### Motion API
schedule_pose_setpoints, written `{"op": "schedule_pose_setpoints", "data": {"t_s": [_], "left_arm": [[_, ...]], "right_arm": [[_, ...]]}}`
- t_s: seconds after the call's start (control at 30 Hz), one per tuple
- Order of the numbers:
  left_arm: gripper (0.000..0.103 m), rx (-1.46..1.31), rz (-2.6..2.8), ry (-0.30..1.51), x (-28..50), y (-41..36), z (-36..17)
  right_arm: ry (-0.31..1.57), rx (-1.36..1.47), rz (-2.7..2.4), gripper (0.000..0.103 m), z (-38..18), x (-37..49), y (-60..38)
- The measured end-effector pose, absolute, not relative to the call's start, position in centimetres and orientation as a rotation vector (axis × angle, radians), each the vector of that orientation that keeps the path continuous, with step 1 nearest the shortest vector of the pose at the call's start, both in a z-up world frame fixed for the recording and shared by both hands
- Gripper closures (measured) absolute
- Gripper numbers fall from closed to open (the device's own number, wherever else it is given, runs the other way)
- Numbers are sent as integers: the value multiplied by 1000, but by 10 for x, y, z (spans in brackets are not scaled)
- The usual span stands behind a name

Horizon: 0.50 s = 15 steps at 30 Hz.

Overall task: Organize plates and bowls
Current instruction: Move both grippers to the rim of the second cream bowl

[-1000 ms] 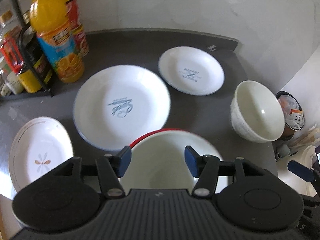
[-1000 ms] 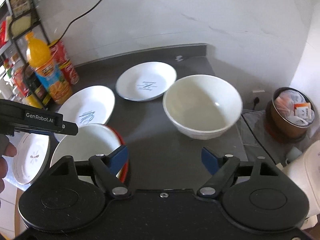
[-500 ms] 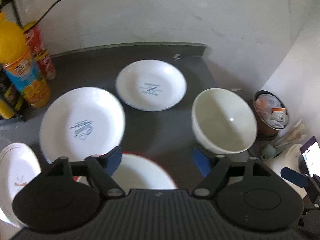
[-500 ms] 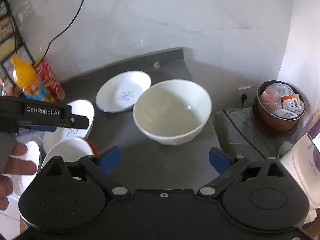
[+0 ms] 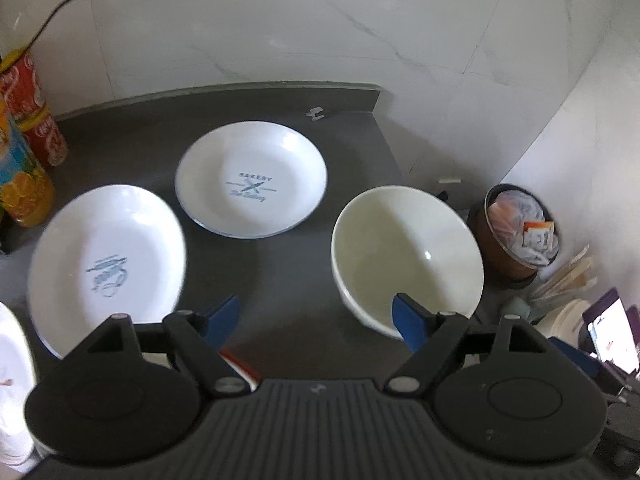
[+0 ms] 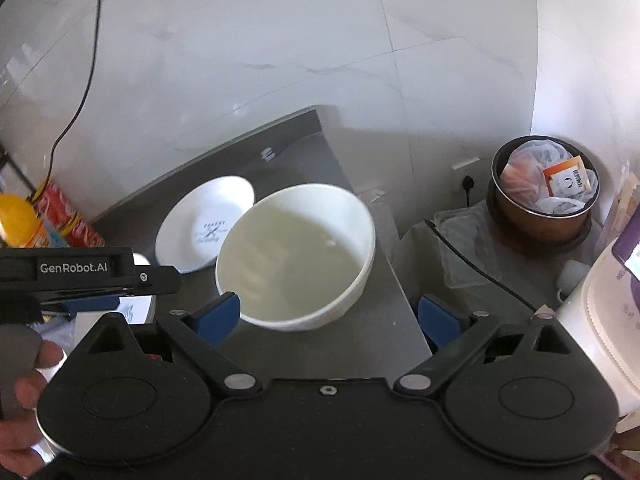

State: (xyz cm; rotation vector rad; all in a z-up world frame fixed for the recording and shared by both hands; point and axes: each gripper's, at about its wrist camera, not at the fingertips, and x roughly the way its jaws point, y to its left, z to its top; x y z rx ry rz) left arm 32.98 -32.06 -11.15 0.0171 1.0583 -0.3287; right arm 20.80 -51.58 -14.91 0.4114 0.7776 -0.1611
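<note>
Two grippers, both empty, fingers spread wide. Your right gripper (image 6: 328, 318) hangs over the counter's right edge, its left pad just at the near rim of the cream bowl (image 6: 298, 258). Your left gripper (image 5: 316, 318) looks along the counter; its right pad overlaps the same bowl's near rim in that view, contact not confirmed.

Nearest thing to the left gripper: a red-rimmed bowl (image 5: 236, 362), only a sliver showing beneath the left finger. Next out, toward the counter's left edge, a white plate with a blue print (image 5: 106, 264). Farther back, near the rear edge, the bakery plate (image 5: 251, 190).

Likely step: taking the cream bowl with the right gripper.

- It sits close to the right edge, so don't nudge it outward.
- Set one finger inside the wall, one outside, and close on the near rim.
- Glazed wall looks slick; seat the pads well down before lifting.
- Lift straight, keep it level.
- Keep the left gripper clear of the path.

A bin (image 6: 544, 192) stands beyond the edge, below.
</note>
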Motion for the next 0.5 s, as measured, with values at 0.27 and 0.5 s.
{"op": "schedule_pose_setpoints", "data": {"t_s": [0.27, 0.5], "left_arm": [[22, 12, -297, 1047, 352, -340, -134], [29, 6, -269, 1078, 363, -352, -152]], "right_arm": [[807, 509, -185, 26, -174, 229, -528], [830, 524, -198, 33, -187, 240, -528]]}}
